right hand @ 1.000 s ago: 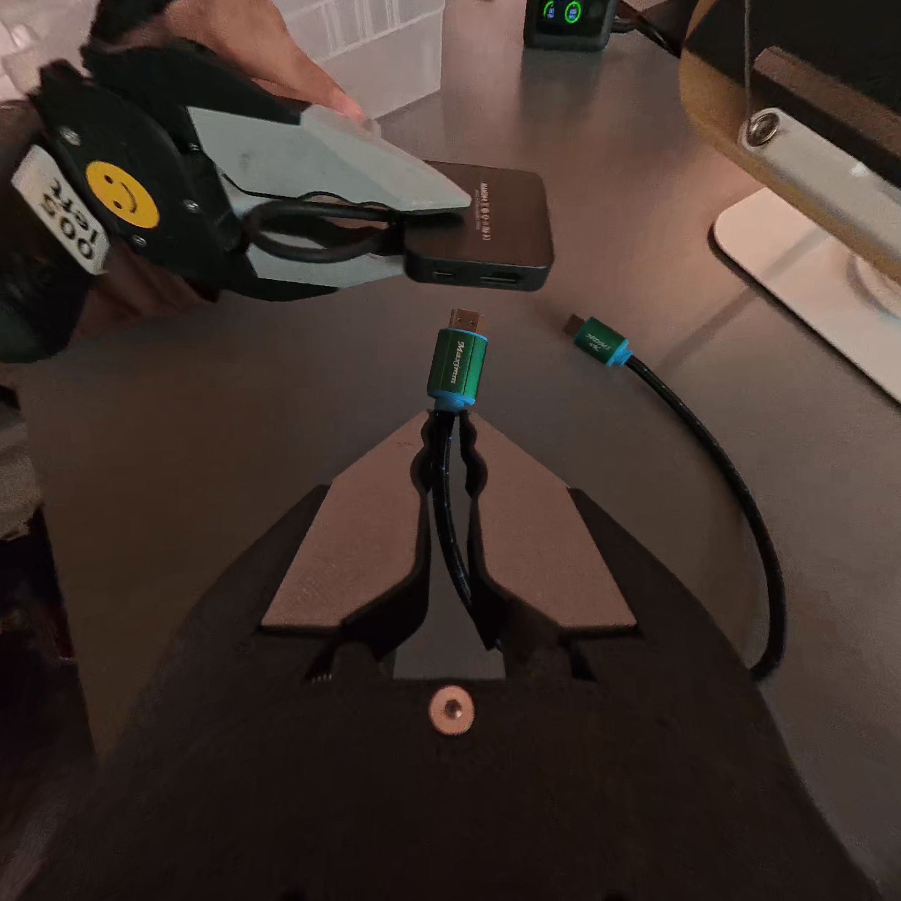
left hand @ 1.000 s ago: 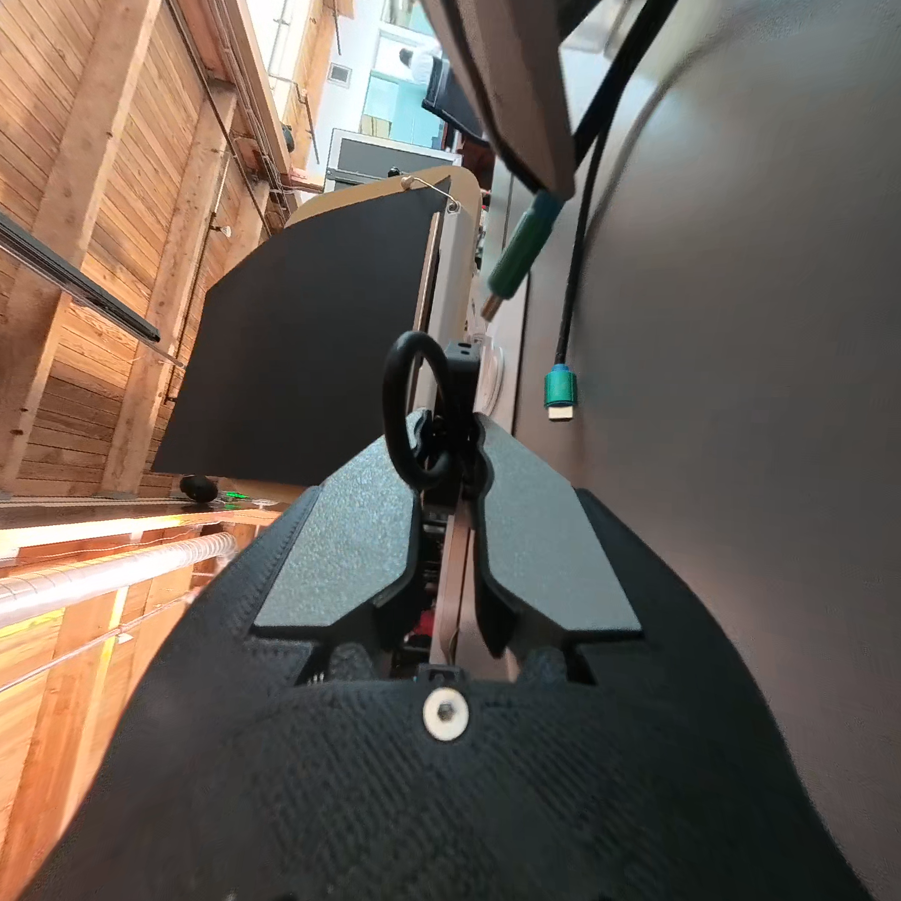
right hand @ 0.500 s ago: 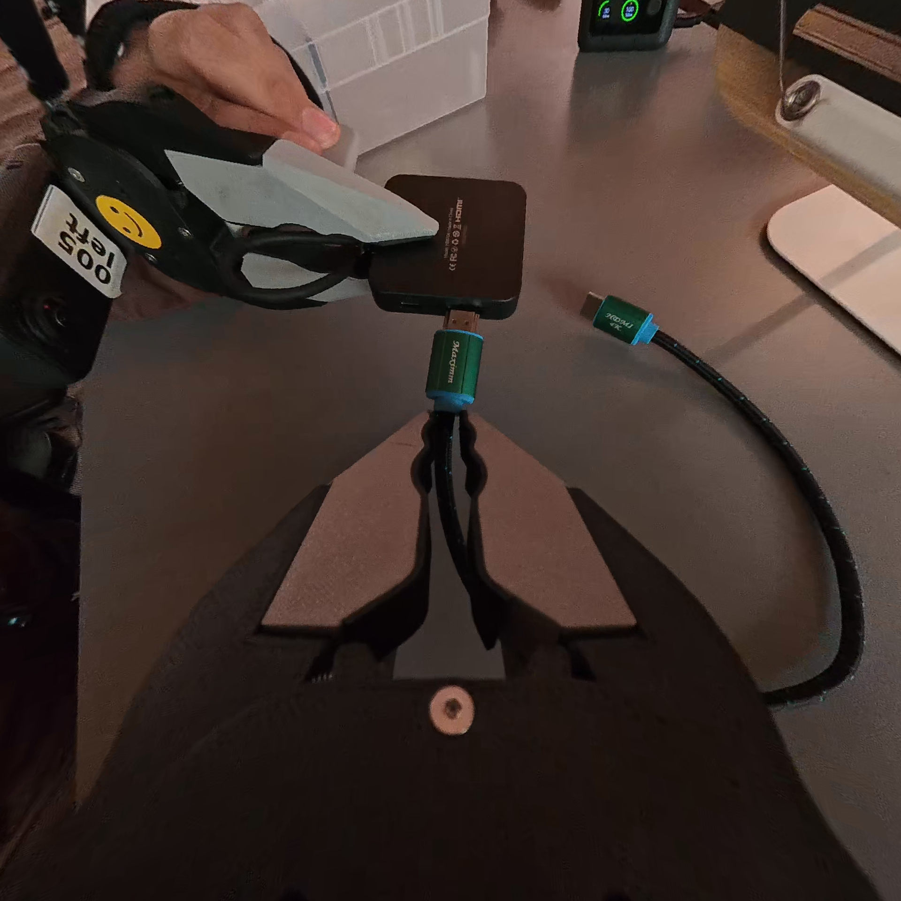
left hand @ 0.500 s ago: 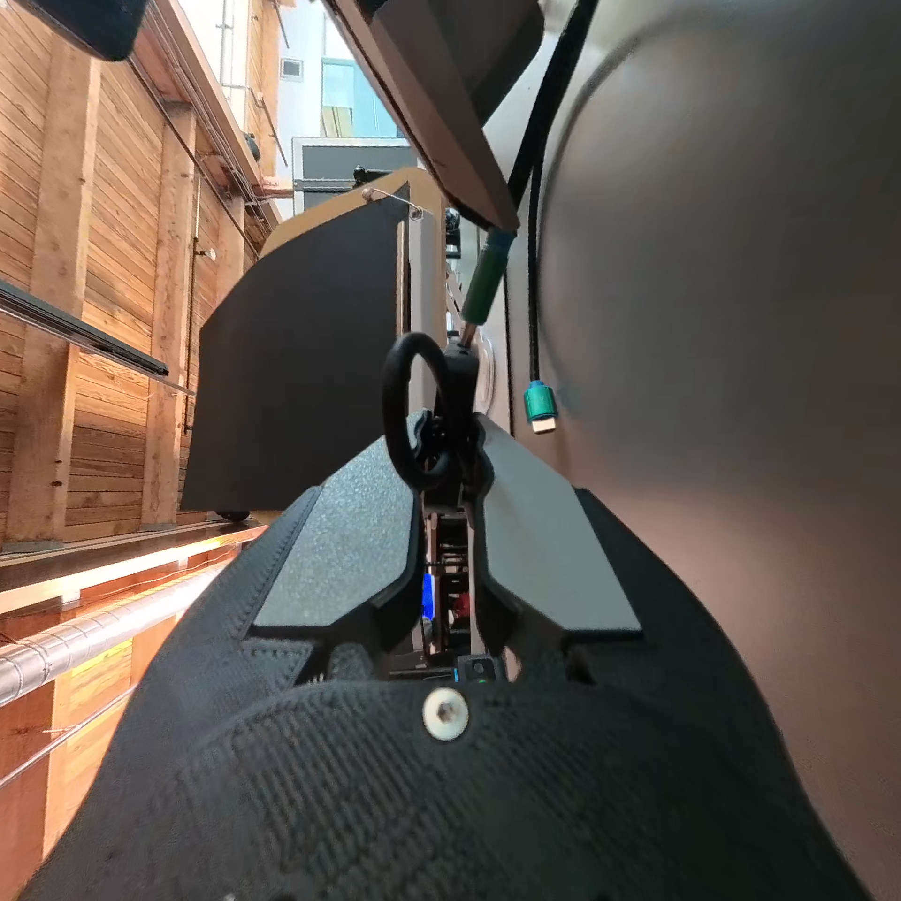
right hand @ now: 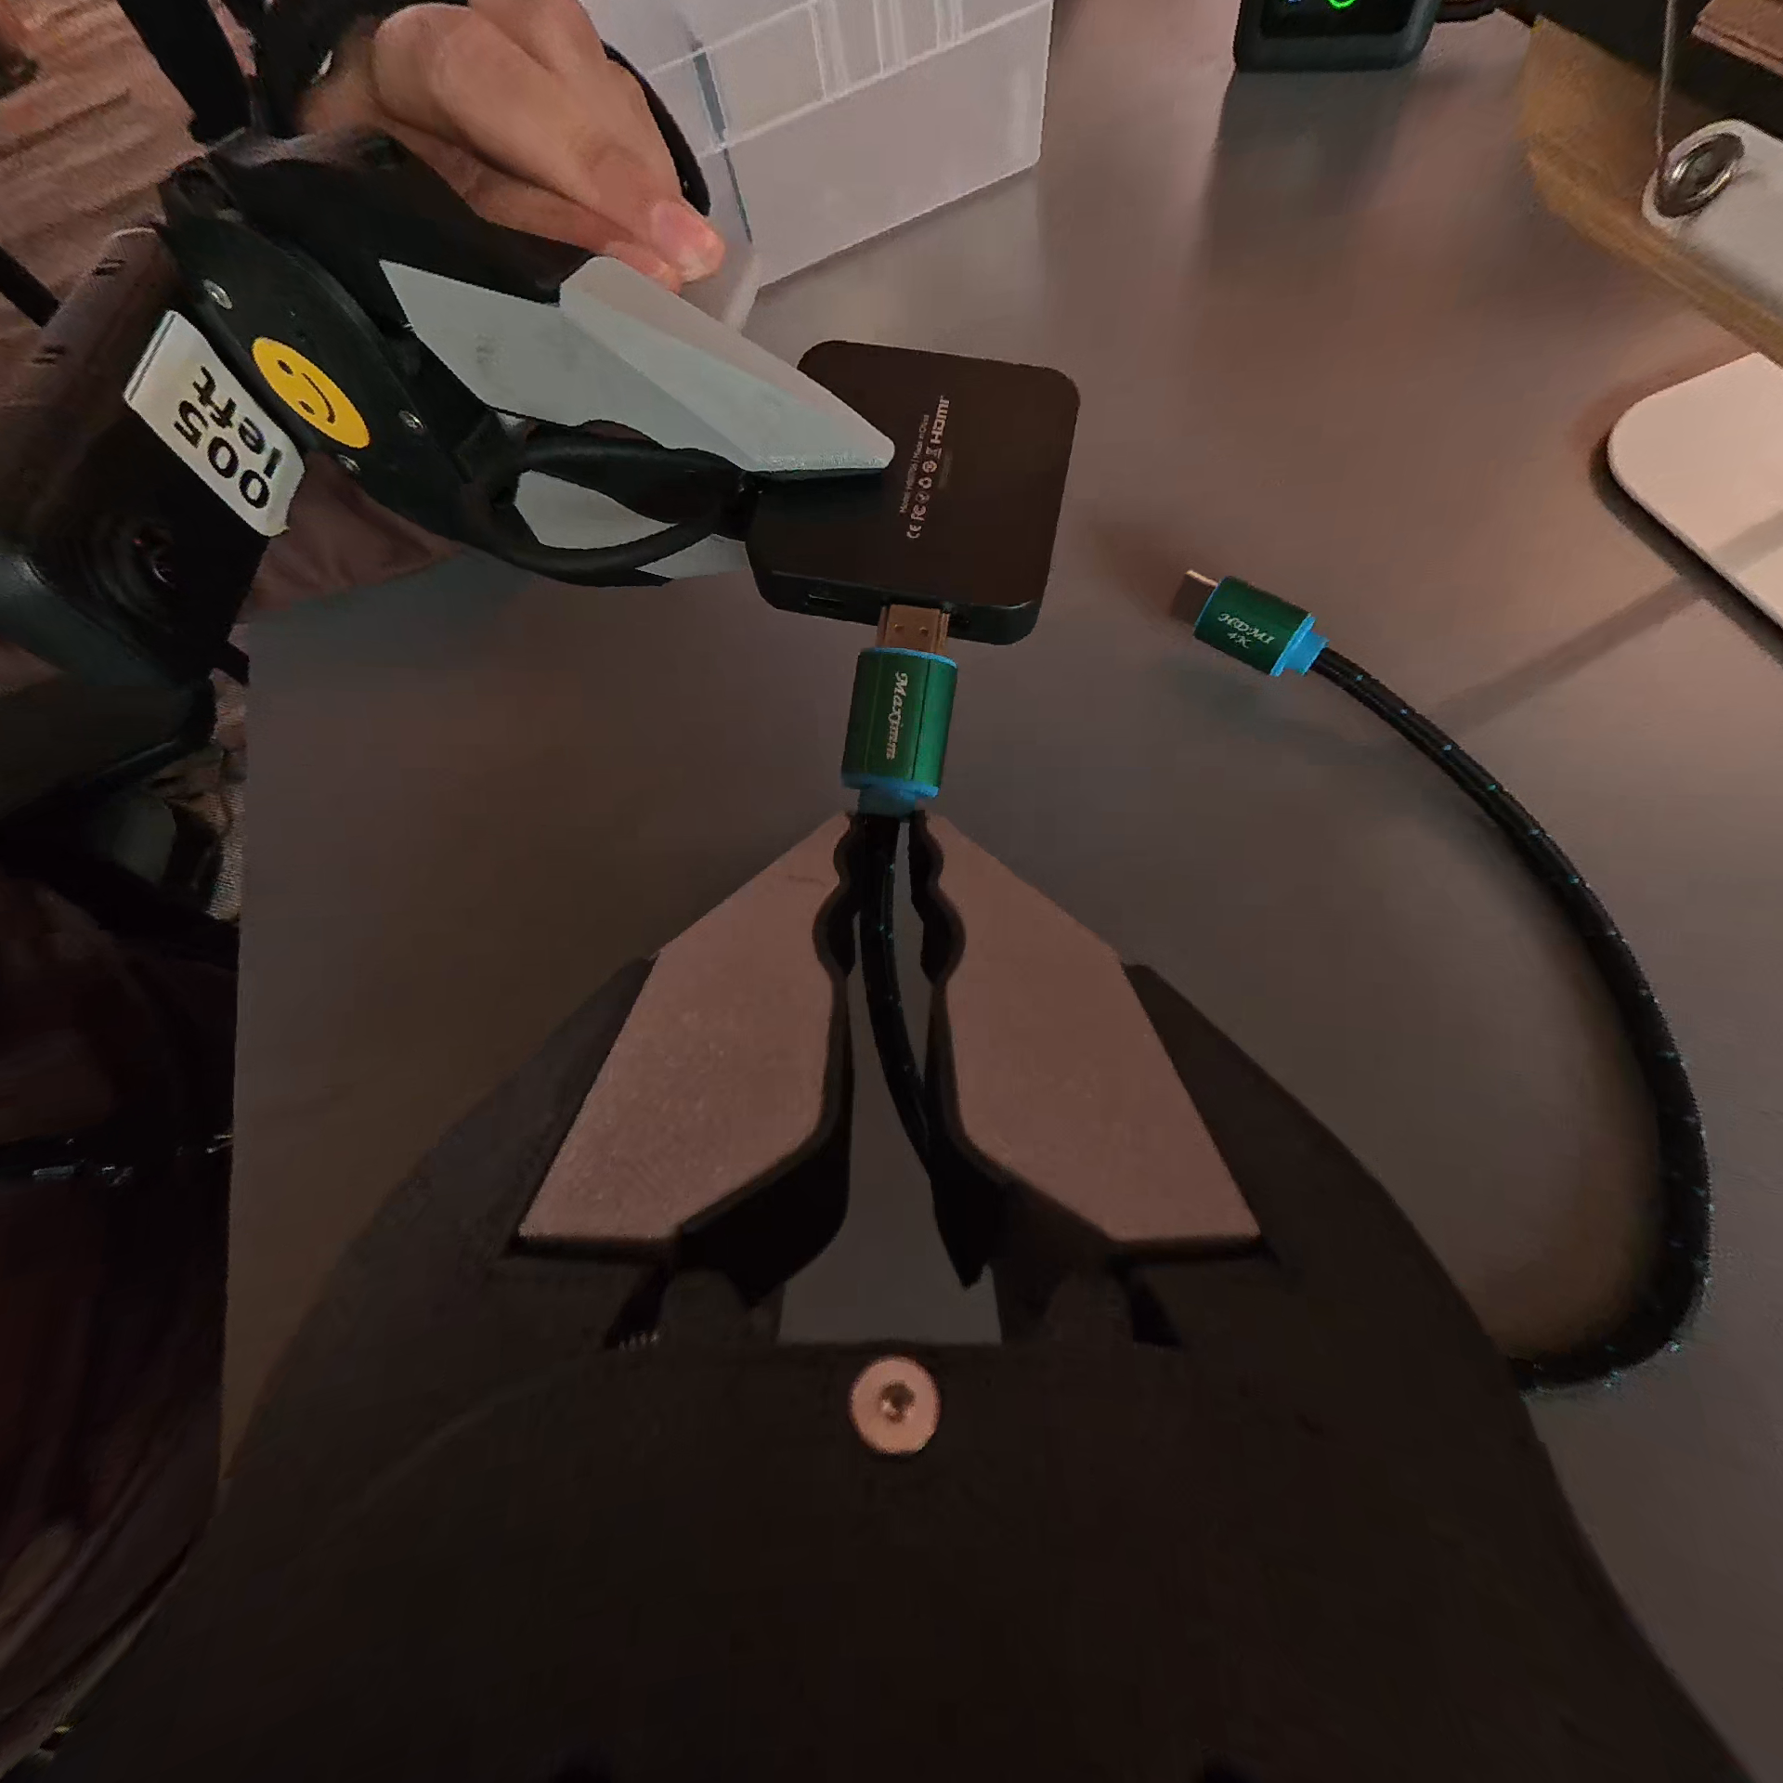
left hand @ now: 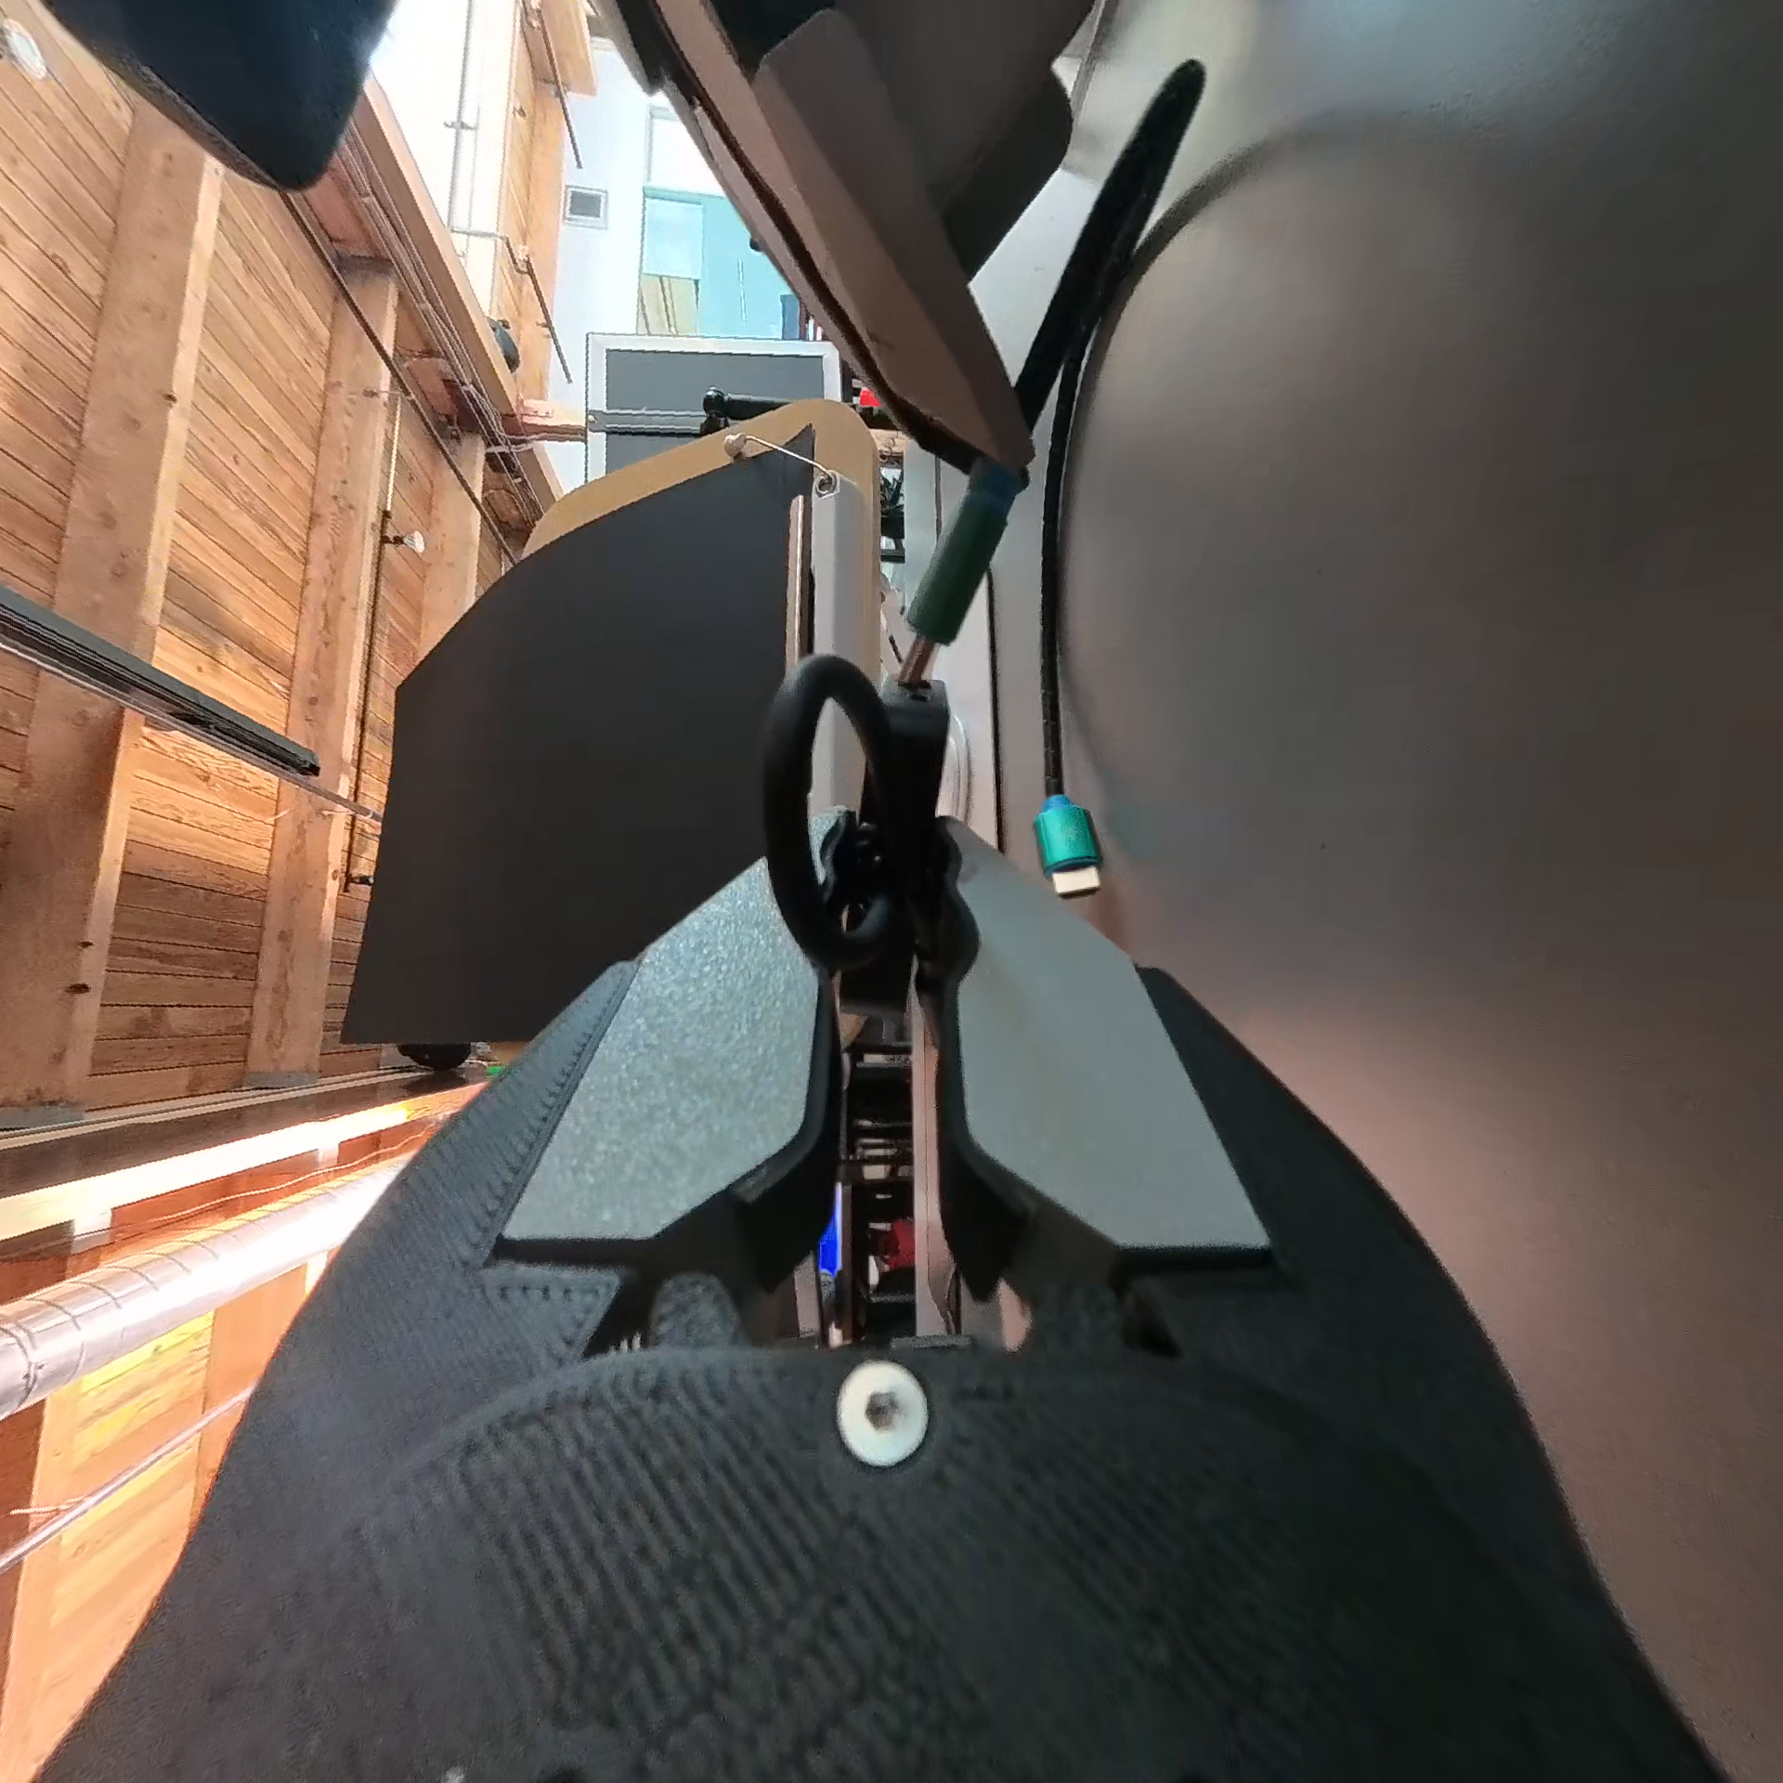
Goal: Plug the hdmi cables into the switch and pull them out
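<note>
My left gripper (left hand: pixel 902 868) is shut on the black HDMI switch (right hand: pixel 950 482) and holds it above the dark table; it also shows in the right wrist view (right hand: pixel 801 502). The switch's own black cable loops by the fingertips (left hand: pixel 820 801). My right gripper (right hand: pixel 892 830) is shut on the braided cable just behind a green HDMI plug (right hand: pixel 897 719). The plug's metal tip (right hand: pixel 912 627) sits partly inside a port on the switch's near edge, tilted. The same plug shows in the left wrist view (left hand: pixel 955 569). A second green HDMI plug (right hand: pixel 1249 632) lies free on the table (right hand: pixel 1254 338).
A clear plastic box (right hand: pixel 849 106) stands behind the switch. A white monitor base (right hand: pixel 1717 473) is at the right edge, a small device with green lights (right hand: pixel 1331 29) at the back. The second cable (right hand: pixel 1640 1013) curves along the right. A person's hand (right hand: pixel 540 125) holds the left gripper. The left gripper's tips are roughly 7 centimetres from the right gripper's.
The green plug in my right gripper has moved forward from a gap to the switch's port, and its tip has entered. The left gripper has shifted the switch slightly toward it.
</note>
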`<state>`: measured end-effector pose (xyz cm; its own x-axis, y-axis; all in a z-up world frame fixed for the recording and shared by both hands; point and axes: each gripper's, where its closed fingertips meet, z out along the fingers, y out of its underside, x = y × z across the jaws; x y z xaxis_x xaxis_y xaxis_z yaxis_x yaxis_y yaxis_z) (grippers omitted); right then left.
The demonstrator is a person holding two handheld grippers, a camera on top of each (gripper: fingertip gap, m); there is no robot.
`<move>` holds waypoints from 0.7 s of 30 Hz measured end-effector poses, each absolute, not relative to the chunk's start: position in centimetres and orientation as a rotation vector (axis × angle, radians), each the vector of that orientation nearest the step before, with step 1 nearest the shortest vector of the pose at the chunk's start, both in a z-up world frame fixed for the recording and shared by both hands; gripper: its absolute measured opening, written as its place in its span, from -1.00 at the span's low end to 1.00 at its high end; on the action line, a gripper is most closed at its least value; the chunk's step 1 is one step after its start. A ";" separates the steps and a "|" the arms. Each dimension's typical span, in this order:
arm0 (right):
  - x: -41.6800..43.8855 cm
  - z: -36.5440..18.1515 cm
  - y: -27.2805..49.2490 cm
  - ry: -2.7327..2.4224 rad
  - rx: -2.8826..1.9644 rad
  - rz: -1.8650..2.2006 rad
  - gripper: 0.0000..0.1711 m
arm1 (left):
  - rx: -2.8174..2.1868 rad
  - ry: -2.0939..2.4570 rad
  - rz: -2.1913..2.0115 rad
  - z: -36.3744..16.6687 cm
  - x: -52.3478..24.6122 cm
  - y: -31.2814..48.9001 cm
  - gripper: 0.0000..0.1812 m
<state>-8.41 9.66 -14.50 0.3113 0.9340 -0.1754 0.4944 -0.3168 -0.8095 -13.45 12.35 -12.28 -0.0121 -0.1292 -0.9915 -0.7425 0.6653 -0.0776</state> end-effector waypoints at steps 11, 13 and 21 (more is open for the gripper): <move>-8.1 -14.6 9.9 -1.259 -1.952 0.838 -0.94 | -0.718 1.540 0.581 -12.4 -13.2 12.2 -0.86; -8.1 -14.7 9.8 -1.263 -1.953 0.839 -0.94 | -0.709 1.541 0.587 -12.4 -13.1 12.1 -0.86; -8.1 -14.6 9.6 -1.278 -1.942 0.833 -0.94 | -0.714 1.541 0.578 -12.3 -13.0 11.9 -0.86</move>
